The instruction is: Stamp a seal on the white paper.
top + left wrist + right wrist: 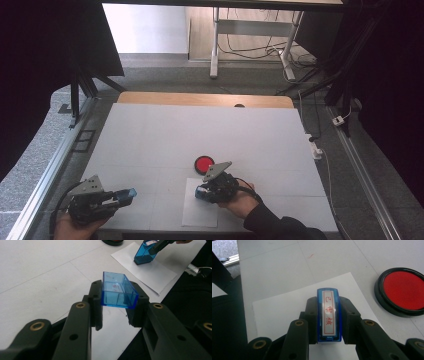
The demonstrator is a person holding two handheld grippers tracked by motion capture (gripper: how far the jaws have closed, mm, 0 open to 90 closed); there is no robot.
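Observation:
My left gripper [125, 196] is low at the table's front left corner, shut on a clear blue plastic cap [117, 291] whose open end points away from the jaws. My right gripper [328, 301] is shut on a blue stamp [329, 315] with a white label printed in red characters. The stamp [145, 253] stands tilted with its base on a white sheet of paper [200, 212] near the front edge. A round red ink pad [203, 163] in a black rim lies just beyond the paper, close to the right gripper [202, 192].
The white table top [200, 125] stretches back to a wooden strip [200, 99]. Metal rails [45, 175] run along both sides. A small white plug [316, 150] lies at the right edge. Desk legs and cables sit on the floor beyond.

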